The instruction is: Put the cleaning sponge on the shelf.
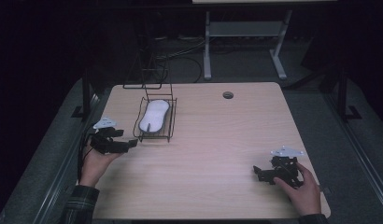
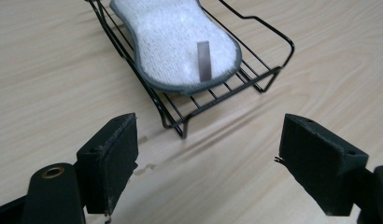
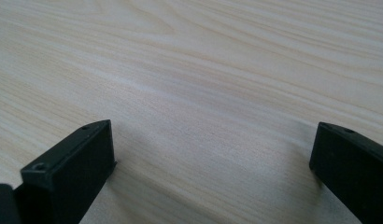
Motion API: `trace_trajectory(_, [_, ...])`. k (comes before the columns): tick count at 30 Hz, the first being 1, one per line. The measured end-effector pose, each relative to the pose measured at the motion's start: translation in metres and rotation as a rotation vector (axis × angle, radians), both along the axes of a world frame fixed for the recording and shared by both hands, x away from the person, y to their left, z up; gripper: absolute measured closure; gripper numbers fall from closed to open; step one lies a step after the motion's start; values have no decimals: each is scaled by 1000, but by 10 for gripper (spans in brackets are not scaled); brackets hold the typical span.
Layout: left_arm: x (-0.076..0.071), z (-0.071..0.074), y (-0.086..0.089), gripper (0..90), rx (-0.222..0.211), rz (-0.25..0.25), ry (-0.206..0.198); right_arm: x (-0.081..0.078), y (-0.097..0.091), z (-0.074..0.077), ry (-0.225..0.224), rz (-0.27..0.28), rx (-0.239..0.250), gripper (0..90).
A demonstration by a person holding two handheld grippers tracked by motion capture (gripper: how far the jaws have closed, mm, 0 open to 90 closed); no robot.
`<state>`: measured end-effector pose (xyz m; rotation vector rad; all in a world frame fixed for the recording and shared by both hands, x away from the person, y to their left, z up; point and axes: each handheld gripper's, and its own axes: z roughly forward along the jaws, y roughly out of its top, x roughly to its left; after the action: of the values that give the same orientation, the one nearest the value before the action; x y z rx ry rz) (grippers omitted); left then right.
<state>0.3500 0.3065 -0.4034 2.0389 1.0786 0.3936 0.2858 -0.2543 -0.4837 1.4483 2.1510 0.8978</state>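
Observation:
A white sponge (image 1: 153, 115) with a grey rim and a grey loop lies in a black wire rack (image 1: 171, 121) on the left half of the wooden table (image 1: 217, 140). In the left gripper view the sponge (image 2: 175, 42) and the rack (image 2: 180, 122) sit just ahead of the wide-apart jaws. My left gripper (image 1: 131, 143) is open, low at the rack's near left corner, apart from it. My right gripper (image 1: 257, 173) is open too, near the front right of the table, over bare wood (image 3: 203, 93). Nothing is between either pair of jaws.
The rack has a tall wire frame (image 1: 150, 70) rising at its far end. A round cable hole (image 1: 228, 95) sits near the table's far edge. Beyond the table stand the legs of another desk (image 1: 245, 42) and cables on the dark floor.

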Motion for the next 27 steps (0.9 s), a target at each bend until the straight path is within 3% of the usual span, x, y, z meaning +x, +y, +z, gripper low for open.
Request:
trace_trajectory(19, [-49,-22,-11,182,25,-59,12,0,0,0,0,0,0,0])
trace_trajectory(27, [-60,-33,-13,176,43,-71,28,0,0,0,0,0,0,0])
